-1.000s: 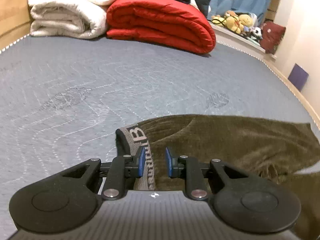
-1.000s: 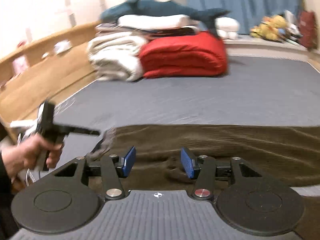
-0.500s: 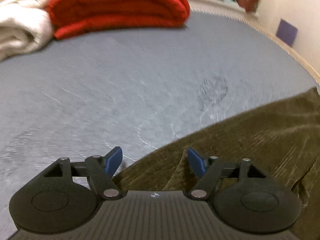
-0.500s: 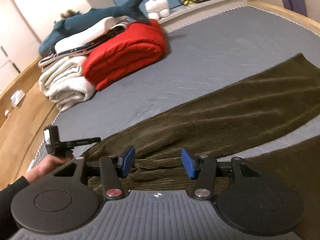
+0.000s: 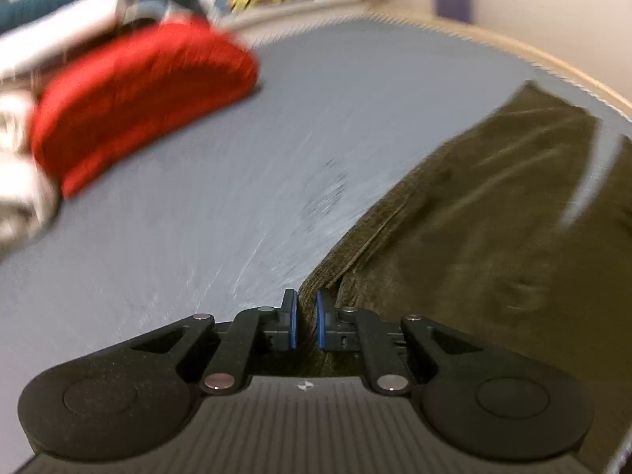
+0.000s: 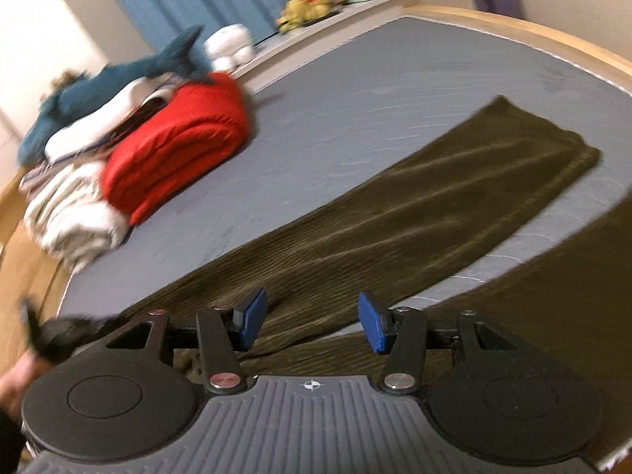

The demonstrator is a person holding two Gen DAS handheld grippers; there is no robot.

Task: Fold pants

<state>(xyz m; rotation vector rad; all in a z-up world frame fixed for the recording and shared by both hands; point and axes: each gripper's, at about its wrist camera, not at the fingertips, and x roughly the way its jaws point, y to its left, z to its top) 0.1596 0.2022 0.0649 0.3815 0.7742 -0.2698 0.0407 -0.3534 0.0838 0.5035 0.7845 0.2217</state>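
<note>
Olive-brown corduroy pants (image 6: 414, 213) lie spread on the grey mattress (image 6: 395, 91), one leg stretched toward the far right, the other leg (image 6: 561, 284) at the lower right. In the left wrist view the pants (image 5: 493, 205) fill the right side. My left gripper (image 5: 305, 318) is shut on the pants' edge near the waist end. My right gripper (image 6: 312, 320) is open above the crotch area, holding nothing. The left gripper shows blurred at the left edge of the right wrist view (image 6: 51, 331).
A folded red duvet (image 6: 177, 146) and white blankets (image 6: 75, 213) are stacked at the far left of the bed, with a blue shark plush (image 6: 118, 83) on top. Plush toys (image 6: 312, 4) sit on the ledge. The wooden bed frame (image 6: 553, 35) borders the mattress.
My left gripper opened, shifted along the pants' edge and closed on the fabric. My right gripper rose and tilted, staying open. Both views are blurred from movement.
</note>
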